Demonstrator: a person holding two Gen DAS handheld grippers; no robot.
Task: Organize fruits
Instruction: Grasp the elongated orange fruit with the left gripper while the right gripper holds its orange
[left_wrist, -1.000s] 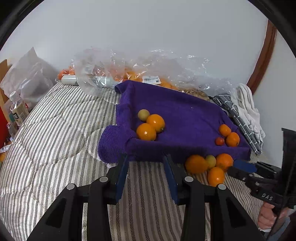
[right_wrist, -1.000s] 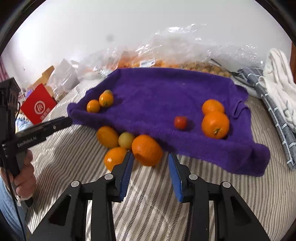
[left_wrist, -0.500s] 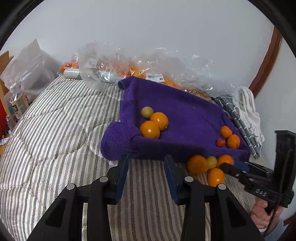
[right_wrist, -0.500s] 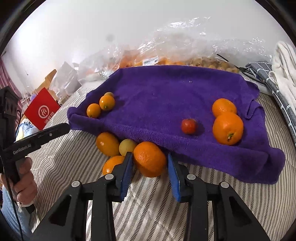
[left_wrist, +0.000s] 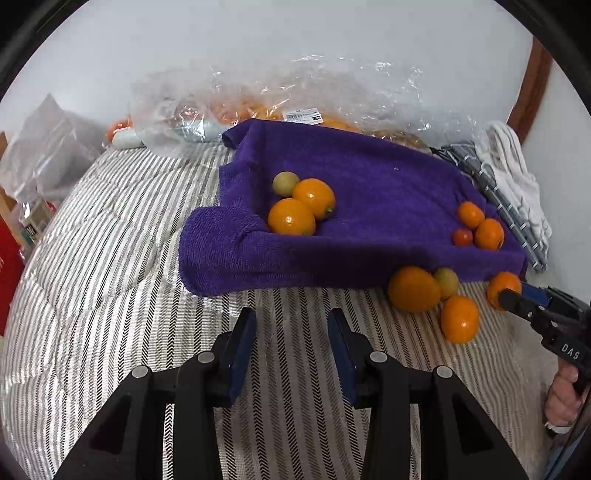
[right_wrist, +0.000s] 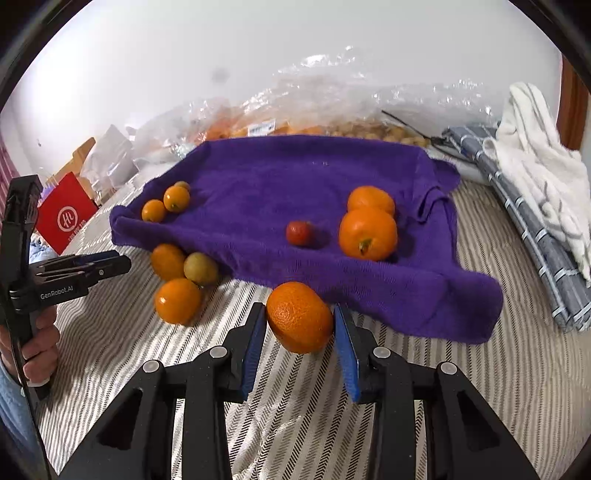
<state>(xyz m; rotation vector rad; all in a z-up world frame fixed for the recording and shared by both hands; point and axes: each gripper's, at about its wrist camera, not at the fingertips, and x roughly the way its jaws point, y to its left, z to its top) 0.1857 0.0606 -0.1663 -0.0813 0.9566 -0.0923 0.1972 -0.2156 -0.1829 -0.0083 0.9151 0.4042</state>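
Observation:
A purple towel (left_wrist: 369, 184) lies on the striped bed (left_wrist: 110, 258). Two oranges (left_wrist: 291, 218) and a greenish fruit (left_wrist: 285, 183) sit at its left. At its right are two more oranges (right_wrist: 367, 232) and a small red fruit (right_wrist: 299, 232). Two oranges (left_wrist: 413, 288) and a yellowish fruit (left_wrist: 446, 282) lie on the bed by the towel's front edge. My right gripper (right_wrist: 300, 310) is shut on another orange (right_wrist: 300, 321) just off the bed there. My left gripper (left_wrist: 291, 317) hovers over bare bedding before the towel, its jaws opening with nothing between them.
Clear plastic bags (left_wrist: 295, 99) holding more fruit lie against the wall behind the towel. A white cloth (right_wrist: 535, 166) on a blue checked towel (right_wrist: 546, 251) sits at the right. A red bag (right_wrist: 64, 218) stands off the bed's left side.
My right gripper closed around the front orange and drew it to the right, away from the other loose fruit. My left gripper drew back from the towel's edge and sank a little.

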